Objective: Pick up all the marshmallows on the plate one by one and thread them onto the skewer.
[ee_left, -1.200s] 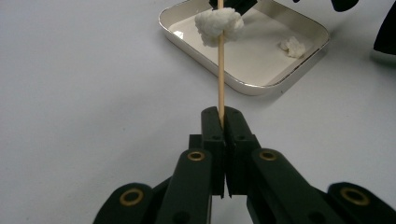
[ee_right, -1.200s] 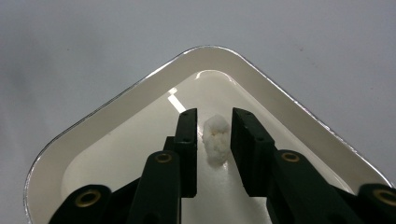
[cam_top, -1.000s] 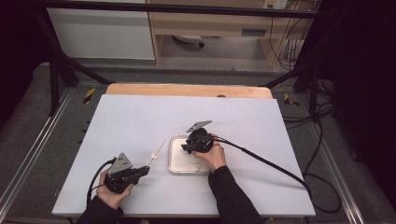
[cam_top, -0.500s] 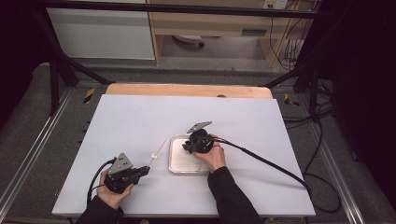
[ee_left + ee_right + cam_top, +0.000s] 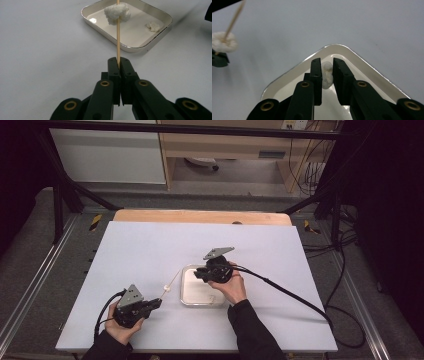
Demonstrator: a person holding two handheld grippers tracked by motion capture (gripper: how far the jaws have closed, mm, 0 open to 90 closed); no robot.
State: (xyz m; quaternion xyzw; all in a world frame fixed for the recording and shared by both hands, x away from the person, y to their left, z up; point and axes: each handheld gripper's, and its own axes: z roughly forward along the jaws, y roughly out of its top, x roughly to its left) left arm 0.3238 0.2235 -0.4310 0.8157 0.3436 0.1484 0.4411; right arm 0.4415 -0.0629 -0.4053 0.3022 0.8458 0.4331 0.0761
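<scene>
Lying pale on the table (image 5: 150,245) — wooden edge (image 5: 200,216), apparently.

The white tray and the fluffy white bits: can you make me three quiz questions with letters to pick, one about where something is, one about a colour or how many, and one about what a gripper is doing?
1. Where is the white lump that the right gripper grips?
A. over the tray
B. on the wooden strip at the table's far edge
C. on the floor

2. How many white lumps are stuck on the skewer?
A. none
B. one
C. four

3. What is the left gripper doing?
A. standing wide open
B. holding the tray
C. shut on the skewer

Answers:
1. A: the right gripper view shows the lump between the jaws, with the tray's corner right behind it.
2. B: the left gripper view shows a single lump on the stick.
3. C: its two jaws meet around the stick's lower end.
</scene>
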